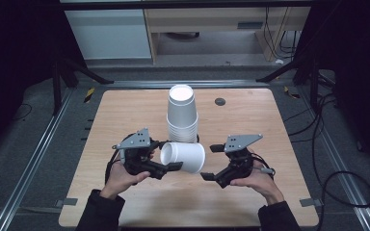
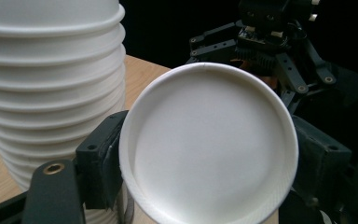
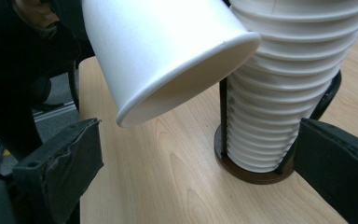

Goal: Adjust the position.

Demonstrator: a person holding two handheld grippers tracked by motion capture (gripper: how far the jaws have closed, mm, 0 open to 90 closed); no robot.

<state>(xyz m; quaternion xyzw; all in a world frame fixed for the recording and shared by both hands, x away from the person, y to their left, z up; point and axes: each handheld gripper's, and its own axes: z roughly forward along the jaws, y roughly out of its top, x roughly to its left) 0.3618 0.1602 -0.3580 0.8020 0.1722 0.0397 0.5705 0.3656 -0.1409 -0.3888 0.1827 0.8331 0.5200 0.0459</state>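
Note:
A single white paper cup [image 1: 183,156] lies on its side above the table, and my left gripper [image 1: 170,155] is shut on its base end. In the left gripper view the cup's round bottom [image 2: 209,144] faces the camera with a black pad pressed on each side. The cup's open mouth [image 3: 168,51] points toward my right gripper [image 1: 210,162], which stands open just right of the rim, touching nothing. Behind the held cup rises a tall stack of upside-down white cups [image 1: 182,113], which also shows in the left gripper view [image 2: 51,84] and the right gripper view [image 3: 289,93].
The stack sits in a black wire holder on a round brown base [image 3: 256,175] at the middle of the wooden table [image 1: 125,120]. A small dark round disc [image 1: 220,101] lies near the far edge. Black frame legs and cables flank the table.

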